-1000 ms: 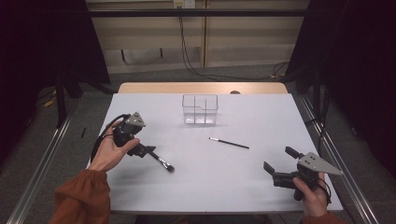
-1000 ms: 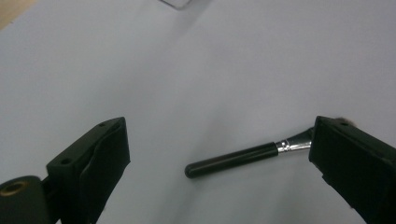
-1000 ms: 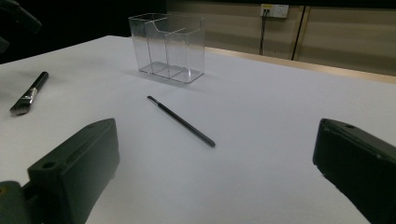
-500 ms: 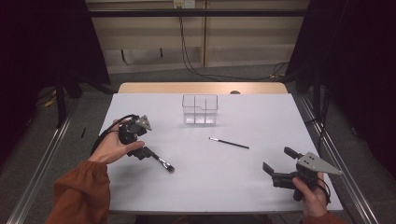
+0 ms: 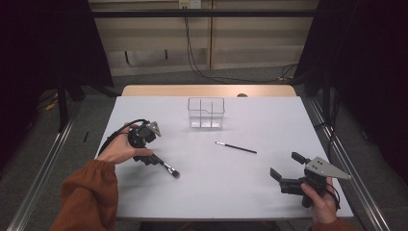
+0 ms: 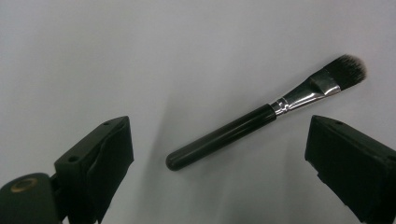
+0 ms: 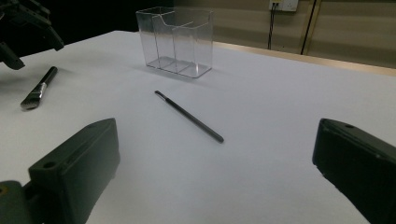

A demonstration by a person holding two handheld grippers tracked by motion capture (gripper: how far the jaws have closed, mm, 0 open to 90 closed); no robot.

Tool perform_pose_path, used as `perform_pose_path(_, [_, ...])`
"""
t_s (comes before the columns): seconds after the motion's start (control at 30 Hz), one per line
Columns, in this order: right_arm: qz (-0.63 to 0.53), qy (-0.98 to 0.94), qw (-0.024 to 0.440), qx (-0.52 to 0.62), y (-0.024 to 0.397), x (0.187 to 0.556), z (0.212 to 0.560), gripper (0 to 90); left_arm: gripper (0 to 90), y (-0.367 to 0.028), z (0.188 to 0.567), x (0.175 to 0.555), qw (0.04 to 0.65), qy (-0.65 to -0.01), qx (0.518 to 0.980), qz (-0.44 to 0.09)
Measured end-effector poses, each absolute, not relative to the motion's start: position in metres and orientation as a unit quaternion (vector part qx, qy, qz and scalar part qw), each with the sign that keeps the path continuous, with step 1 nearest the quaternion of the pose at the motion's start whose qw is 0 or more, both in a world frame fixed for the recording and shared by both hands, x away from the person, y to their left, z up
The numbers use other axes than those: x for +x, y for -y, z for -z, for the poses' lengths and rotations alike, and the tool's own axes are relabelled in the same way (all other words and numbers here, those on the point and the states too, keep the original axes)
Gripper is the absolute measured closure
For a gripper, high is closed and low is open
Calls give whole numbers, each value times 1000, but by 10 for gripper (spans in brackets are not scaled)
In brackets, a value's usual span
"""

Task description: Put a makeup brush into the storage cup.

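Both tongs spread over the white table (image 5: 207,192) between dark curtains (image 5: 365,57), left tongs (image 6: 219,154) above the brush (image 6: 261,119).

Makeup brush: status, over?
Left hand-held gripper open above makeup brush, not gripping. Right hand-held gripper open, idle. Brush flat on table; nothing in the way.

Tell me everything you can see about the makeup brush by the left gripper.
The makeup brush has a glossy black round handle, a shiny silver ferrule pinched flat toward the head, and a flat head of dark bristles with paler tips. It lies flat on the white table, at a slant, and nothing grips it. The left gripper hovers over it with its jaws spread wide to either side of the handle, not touching. In the high view the handle end points toward that gripper and the bristles point away.
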State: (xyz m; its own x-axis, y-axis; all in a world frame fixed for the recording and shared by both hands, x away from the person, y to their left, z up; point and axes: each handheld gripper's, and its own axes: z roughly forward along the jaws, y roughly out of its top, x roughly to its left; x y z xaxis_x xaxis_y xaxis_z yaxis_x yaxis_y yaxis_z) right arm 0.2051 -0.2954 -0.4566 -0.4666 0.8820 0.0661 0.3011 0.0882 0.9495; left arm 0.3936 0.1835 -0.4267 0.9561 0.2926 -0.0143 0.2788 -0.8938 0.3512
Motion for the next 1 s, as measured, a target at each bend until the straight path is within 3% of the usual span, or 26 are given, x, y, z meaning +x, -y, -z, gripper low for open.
perform_pose_path(0.53, [-516, -685, 280, 431, 296, 206, 457, 0, 82, -168, 448, 390, 117, -126, 985, 9])
perform_pose_path(0.63, [-516, -685, 280, 431, 295, 206, 457, 0, 153, -166, 453, 391, 106, -116, 987, 14])
perform_pose_path(0.9, [-516, -686, 279, 430, 296, 205, 457, 0, 178, -165, 453, 390, 101, -125, 987, 10])
perform_pose_path(0.97, [-518, -684, 278, 431, 295, 205, 457, 0, 205, -164, 452, 390, 97, -126, 987, 12])
perform_pose_path(1.0, [-518, -683, 278, 432, 295, 205, 456, 0, 268, -164, 451, 389, 94, -126, 987, 13])
